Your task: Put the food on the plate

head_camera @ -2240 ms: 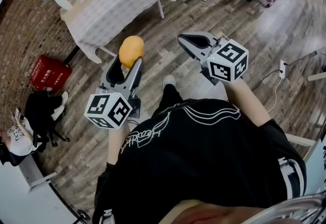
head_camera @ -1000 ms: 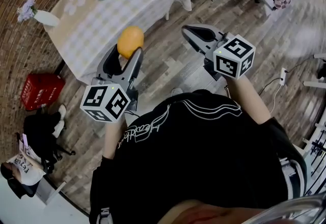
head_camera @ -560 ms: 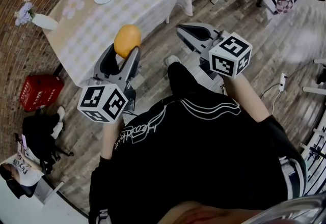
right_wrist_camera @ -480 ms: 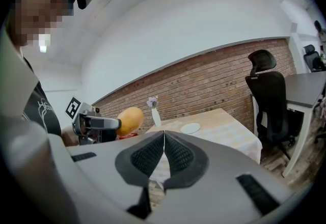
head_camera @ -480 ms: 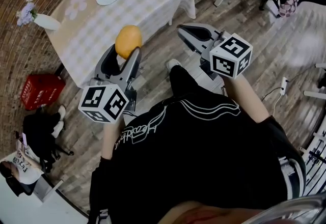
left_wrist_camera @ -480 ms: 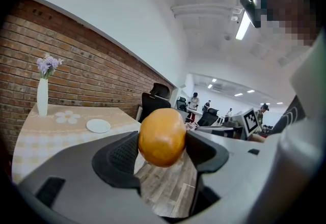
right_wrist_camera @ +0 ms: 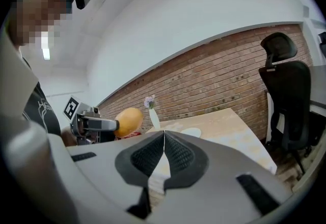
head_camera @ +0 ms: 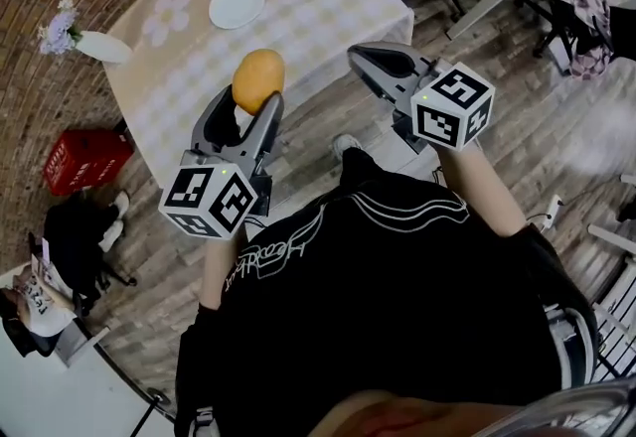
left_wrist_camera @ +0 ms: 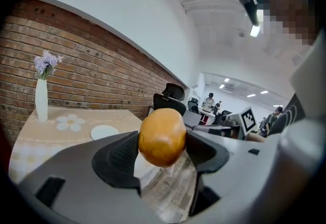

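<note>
An orange-brown round food item (head_camera: 258, 79) is clamped between the jaws of my left gripper (head_camera: 250, 102), held in the air over the near edge of the table. In the left gripper view the food (left_wrist_camera: 162, 137) fills the gap between the two pads. The white plate (head_camera: 238, 4) lies on the checked tablecloth (head_camera: 308, 8), farther ahead; it shows small in the left gripper view (left_wrist_camera: 104, 132) and in the right gripper view (right_wrist_camera: 191, 132). My right gripper (head_camera: 370, 61) is shut and holds nothing, to the right of the food; its pads meet (right_wrist_camera: 164, 152).
A white vase with purple flowers (head_camera: 87, 43) stands at the table's left end. A red crate (head_camera: 85, 160) and a seated person (head_camera: 40, 281) are on the wood floor at left. A black office chair (right_wrist_camera: 285, 98) stands by the table's right side.
The table and plate have come closer and shifted right in the head view as I walked toward them. Both grippers keep their pose, the left still holding the food.
</note>
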`<state>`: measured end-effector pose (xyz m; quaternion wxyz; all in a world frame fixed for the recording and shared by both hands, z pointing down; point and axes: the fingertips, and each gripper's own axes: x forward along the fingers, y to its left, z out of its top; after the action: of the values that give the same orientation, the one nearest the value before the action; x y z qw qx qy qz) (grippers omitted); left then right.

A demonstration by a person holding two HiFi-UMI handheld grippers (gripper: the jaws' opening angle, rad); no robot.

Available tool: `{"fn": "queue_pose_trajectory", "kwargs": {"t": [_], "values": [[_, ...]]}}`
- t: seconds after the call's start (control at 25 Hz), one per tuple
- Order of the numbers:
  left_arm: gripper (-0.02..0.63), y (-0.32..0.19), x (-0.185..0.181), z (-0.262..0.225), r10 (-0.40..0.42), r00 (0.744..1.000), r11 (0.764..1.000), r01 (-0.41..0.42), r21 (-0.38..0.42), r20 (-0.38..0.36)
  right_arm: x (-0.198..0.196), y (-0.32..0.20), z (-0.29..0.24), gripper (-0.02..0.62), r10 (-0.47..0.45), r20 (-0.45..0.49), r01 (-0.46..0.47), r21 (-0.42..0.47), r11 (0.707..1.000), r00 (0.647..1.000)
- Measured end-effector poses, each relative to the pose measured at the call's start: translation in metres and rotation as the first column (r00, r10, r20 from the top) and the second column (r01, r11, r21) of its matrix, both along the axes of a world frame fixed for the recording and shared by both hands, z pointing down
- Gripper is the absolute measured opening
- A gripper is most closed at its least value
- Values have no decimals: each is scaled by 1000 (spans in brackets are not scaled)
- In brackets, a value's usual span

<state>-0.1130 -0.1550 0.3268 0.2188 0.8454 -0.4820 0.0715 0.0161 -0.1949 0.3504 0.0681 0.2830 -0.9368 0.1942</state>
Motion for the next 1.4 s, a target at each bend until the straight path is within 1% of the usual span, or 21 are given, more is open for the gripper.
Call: {"fn": "queue_pose_trajectory", "kwargs": {"t": [0.24, 0.48, 0.72, 0.96, 1.2, 1.4], "values": [[290, -65, -12, 1, -77, 997, 997, 77, -10, 6, -19, -75, -1, -3, -85, 2, 85, 0, 996, 996], [290, -110, -16, 1, -146, 989, 989, 146, -1, 15, -27, -122, 3, -3, -158, 0, 158, 6, 987, 987], [290, -135, -19, 2, -183, 982, 983, 182, 23, 41, -30, -146, 7, -3, -193, -1, 193, 7, 981, 981], [290, -153, -34, 9, -213, 975, 977, 211, 36, 67, -41, -158, 23, -3, -214, -10, 214, -19, 977, 977], [290, -178, -52, 17, -224, 970, 974, 222, 40, 92, -56, -177, 32, -3, -217, -17, 216, -38, 976, 976], [290, -206, -70, 29, -221, 970, 975, 220, 24, 102, -69, -200, 40, -3, -205, -25, 203, -62, 977, 978]]}}
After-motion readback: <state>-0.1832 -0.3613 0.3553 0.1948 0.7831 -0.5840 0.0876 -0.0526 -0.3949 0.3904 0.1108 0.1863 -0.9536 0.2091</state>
